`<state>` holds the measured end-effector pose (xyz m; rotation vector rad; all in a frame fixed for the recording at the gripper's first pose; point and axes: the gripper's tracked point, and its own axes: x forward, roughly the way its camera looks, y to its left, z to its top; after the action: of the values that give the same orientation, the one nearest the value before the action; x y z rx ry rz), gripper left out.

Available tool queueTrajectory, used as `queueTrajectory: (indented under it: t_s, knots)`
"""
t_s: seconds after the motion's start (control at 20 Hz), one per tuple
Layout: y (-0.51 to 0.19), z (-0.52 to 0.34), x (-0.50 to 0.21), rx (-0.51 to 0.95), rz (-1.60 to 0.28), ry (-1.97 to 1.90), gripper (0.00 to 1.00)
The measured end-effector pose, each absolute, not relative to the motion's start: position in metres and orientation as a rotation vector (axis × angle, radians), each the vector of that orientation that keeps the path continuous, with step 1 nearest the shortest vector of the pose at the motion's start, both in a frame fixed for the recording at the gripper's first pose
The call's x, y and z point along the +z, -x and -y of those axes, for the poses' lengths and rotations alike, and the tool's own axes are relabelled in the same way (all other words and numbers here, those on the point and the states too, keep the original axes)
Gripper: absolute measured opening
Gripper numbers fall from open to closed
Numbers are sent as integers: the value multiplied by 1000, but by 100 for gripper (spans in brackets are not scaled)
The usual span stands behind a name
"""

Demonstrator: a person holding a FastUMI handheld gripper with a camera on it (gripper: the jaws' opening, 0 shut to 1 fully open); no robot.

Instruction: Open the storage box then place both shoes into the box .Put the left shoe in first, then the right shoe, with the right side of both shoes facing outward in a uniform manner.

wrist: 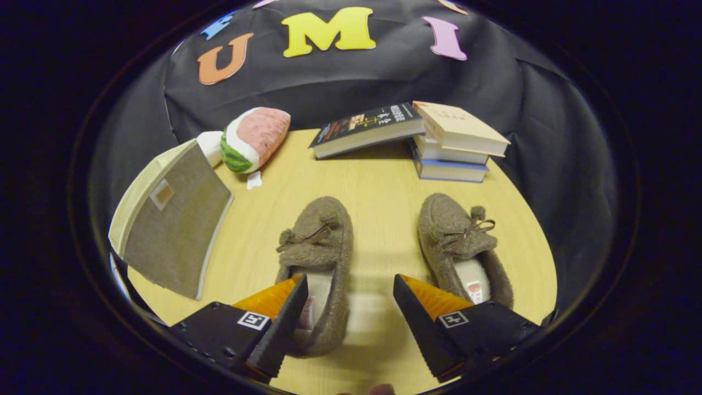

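Two shoes rest on the wooden table (pixel 378 181), toes pointing away from the gripper (pixel 351 285), whose jaws stand wide apart and hold nothing. The left shoe (pixel 318 258) lies with its heel opening against the left finger and its right wall inside the gap; the right shoe (pixel 460 247) lies just beyond the right finger. The storage box (pixel 175 236) stands to the left, near the left shoe, and appears closed, its fabric lid facing the gripper.

Risks:
- Order fault: the jaws sit nearer the shoes than the box. Gripping a shoe now would likely skip the opening step.
- Grip fault: the fleece walls probably compress and slip; a shallow pinch may drop or rotate the shoe, spoiling the outward-facing side.
- Collision: swinging toward the box may nudge the left shoe or the plush toy (pixel 255 137) behind it.
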<state>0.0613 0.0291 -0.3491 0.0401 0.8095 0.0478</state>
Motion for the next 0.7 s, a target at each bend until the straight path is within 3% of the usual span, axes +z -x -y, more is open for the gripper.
queueTrajectory:
  t_s: [0.1,0.45,0.7]
  knots:
    - [-64,-28,-357,44,-839,-43,82]
    - [-67,-41,-364,31,-898,-117,2]
    - [-62,-44,-339,8,-901,-251,0]
